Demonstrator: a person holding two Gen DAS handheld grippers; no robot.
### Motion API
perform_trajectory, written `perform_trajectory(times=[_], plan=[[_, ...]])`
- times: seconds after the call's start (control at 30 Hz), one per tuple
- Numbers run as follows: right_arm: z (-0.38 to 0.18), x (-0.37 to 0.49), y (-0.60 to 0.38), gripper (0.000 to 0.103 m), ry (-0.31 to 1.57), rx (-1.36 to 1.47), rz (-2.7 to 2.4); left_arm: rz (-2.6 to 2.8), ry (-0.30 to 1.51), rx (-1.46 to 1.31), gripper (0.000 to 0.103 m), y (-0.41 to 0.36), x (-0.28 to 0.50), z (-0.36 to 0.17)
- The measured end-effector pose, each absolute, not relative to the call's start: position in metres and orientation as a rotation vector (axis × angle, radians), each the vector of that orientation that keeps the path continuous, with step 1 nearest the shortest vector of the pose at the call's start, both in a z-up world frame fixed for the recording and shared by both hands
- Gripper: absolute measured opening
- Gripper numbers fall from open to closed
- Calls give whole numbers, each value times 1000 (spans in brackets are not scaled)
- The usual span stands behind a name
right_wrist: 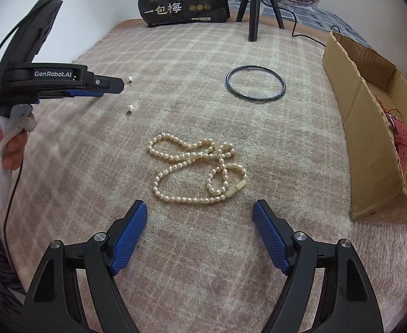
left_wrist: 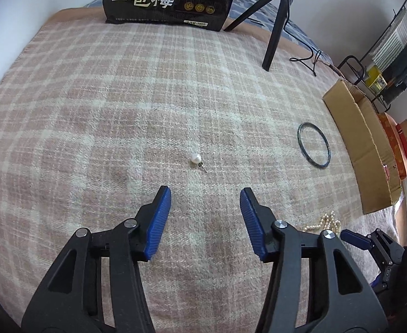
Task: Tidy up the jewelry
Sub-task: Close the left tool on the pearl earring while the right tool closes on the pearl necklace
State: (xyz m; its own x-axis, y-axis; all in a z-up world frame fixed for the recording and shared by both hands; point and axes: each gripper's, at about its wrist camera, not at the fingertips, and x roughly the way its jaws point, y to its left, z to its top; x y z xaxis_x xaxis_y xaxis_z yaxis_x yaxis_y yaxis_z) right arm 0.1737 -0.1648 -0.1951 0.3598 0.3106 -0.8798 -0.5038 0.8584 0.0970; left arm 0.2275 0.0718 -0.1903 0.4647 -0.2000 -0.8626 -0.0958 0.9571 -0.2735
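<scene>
A bed covered by a pink and cream checked blanket (right_wrist: 198, 55) carries the jewelry. The left hand-held gripper (left_wrist: 205, 194) hovers with its blue ribbed pads apart and nothing between them; a white pearl stud earring with a thin metal post (left_wrist: 196, 158) lies on the blanket just ahead of the fingertips. In the right wrist view a second pearl stud earring (right_wrist: 130, 79) shows nearer the far left part of the bed, close to the tip of the left gripper, which a person's hand (right_wrist: 12, 144) holds by the handle. The right hand-held gripper (right_wrist: 200, 206) is likewise released, pads wide apart and empty, poised just short of a loosely coiled cream pearl necklace with a barrel clasp (right_wrist: 195, 170) in the middle of the bed. A dark green thin round bangle (right_wrist: 255, 83) lies flat beyond the necklace, toward the right edge. An open brown cardboard box (right_wrist: 369, 149) sits along the right edge, holding red fabric and a strand of cream beads. At the far edge stand a black printed bag with gold trees and white Chinese characters (right_wrist: 184, 0) and a black tripod (right_wrist: 254, 8).
</scene>
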Motion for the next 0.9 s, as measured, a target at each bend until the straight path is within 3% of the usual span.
perform_trajectory(times=[0.13, 0.57, 0.73, 0.9], plan=[[-195, 179, -158, 79, 1072, -224, 523, -54, 1084, -333, 52, 75, 236, -191], [-199, 182, -149, 78, 1043, -274, 519, -29, 1083, -316, 30, 71, 251, -203], [-197, 185, -146, 73, 1032, -285, 506, -18, 1074, -278, 14, 71, 251, -204], [-197, 185, -142, 64, 1019, -307, 512, -17, 1066, -249, 7, 69, 250, -204]])
